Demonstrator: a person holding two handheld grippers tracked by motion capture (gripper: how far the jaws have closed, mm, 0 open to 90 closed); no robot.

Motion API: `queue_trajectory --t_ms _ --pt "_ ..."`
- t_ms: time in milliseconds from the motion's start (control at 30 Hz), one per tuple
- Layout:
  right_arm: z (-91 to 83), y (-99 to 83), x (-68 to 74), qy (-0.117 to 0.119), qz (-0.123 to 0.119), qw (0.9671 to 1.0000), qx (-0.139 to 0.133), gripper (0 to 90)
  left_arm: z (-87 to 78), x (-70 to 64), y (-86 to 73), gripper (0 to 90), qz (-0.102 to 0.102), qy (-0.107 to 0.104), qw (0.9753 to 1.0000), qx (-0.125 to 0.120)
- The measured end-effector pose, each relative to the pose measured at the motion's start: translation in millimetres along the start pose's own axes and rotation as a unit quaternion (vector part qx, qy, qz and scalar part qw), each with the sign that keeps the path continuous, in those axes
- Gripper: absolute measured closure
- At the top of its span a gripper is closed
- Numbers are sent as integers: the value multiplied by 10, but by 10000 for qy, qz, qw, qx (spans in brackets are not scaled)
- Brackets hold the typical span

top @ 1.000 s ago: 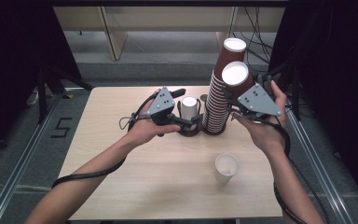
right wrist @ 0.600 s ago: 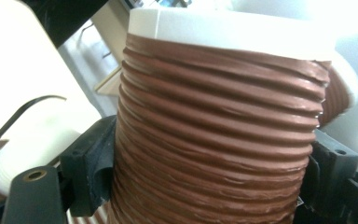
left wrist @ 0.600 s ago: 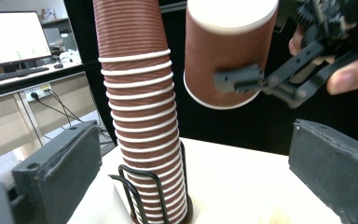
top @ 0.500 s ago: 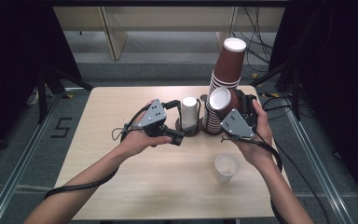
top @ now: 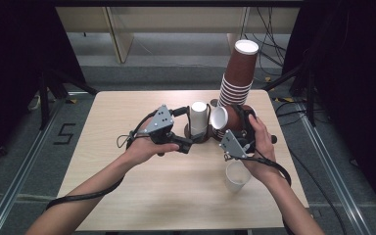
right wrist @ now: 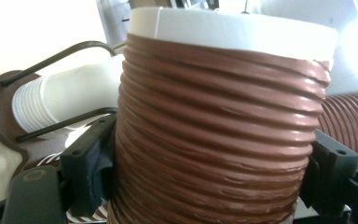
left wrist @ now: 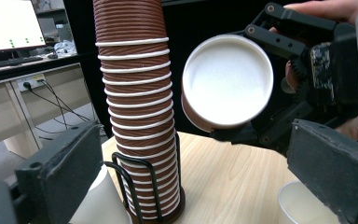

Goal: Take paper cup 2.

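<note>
Right hand-held gripper (top: 239, 131) clamps the brown ribbed paper cup (top: 227, 119) mid-wall, sideways above the surface (top: 127, 196), beside the cup stack (top: 236, 81); light, crushable, so squeeze gently; left hand-held gripper (top: 185, 145) open, empty.

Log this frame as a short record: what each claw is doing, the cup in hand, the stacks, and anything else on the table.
right claw: shut on brown cup, one jaw on each side
brown cup: tipped on its side, white inside facing the left claw
left claw: open, holding nothing, near the wire holder
tall brown stack: upright in the wire holder
white stack: beside it in the holder
white cup: alone, upright on the table
</note>
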State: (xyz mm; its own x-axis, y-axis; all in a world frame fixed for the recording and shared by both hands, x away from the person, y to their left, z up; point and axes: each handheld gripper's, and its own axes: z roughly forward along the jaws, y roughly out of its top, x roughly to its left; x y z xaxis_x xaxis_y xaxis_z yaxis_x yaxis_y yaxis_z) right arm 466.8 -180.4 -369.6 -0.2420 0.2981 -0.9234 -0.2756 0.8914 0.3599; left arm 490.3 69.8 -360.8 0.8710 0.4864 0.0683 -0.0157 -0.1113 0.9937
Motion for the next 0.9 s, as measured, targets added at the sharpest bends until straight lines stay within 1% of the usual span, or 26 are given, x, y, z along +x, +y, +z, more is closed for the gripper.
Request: queue_trajectory --t_ms 100,133,167,200,267,300,333,367,467,500,533,567,600,633,667,700,767,800,867,900 --pt "11 13 37 88 -145 9998 -44 193 4 2 -1 32 -10 -7 10000 13" --pt "9 10 78 138 -38 9999 11 193 4 4 -3 33 -12 -10 10000 18" --pt "22 8 80 246 -165 9996 -36 192 2 8 -6 34 -8 -12 10000 24" --pt "25 6 105 297 -130 9995 -22 192 -1 13 -10 34 3 -10 10000 34" --pt "23 7 121 162 -352 9992 -22 193 -5 16 -24 35 -10 -12 10000 55" --pt "12 10 148 177 -279 9995 8 192 -6 16 -31 36 -8 -19 10000 64" --pt "21 14 134 203 -466 9987 -53 193 -3 14 -36 37 -4 -35 10000 72" --pt "18 17 151 198 -414 9989 -21 193 0 10 -40 37 -7 -48 10000 81" --pt "28 24 163 168 -740 9971 -69 193 12 3 -50 38 -21 -110 9999 114" --pt "24 32 174 157 -749 9971 -51 192 17 3 -54 38 -26 -129 9998 118" --pt "27 41 164 172 -897 9958 -90 192 21 4 -58 38 -50 -140 9998 129" --pt "21 49 178 199 -855 9961 -65 193 25 8 -62 38 -44 -151 9998 140" --pt "18 57 171 172 -984 9949 -102 192 28 11 -67 38 -45 -159 9998 144" --pt "19 57 190 185 -959 9952 -95 192 32 14 -75 39 -75 -183 9997 137" --pt "23 51 201 179 -1048 9942 -132 193 32 15 -77 40 -73 -194 9997 148" --pt "17 61 179 171 -1251 9919 -125 193 32 16 -79 40 -62 -196 9997 155" --pt "22 62 191 177 -1263 9917 -162 193 31 15 -82 41 -66 -212 9996 167" --pt "20 53 202 209 -1287 9914 -117 193 31 13 -83 42 -69 -225 9996 162" --pt "20 44 230 212 -1261 9917 -100 193 31 9 -81 42 -72 -243 9996 158" --pt "20 50 220 215 -1380 9901 -108 193 32 8 -80 43 -71 -245 9996 156"
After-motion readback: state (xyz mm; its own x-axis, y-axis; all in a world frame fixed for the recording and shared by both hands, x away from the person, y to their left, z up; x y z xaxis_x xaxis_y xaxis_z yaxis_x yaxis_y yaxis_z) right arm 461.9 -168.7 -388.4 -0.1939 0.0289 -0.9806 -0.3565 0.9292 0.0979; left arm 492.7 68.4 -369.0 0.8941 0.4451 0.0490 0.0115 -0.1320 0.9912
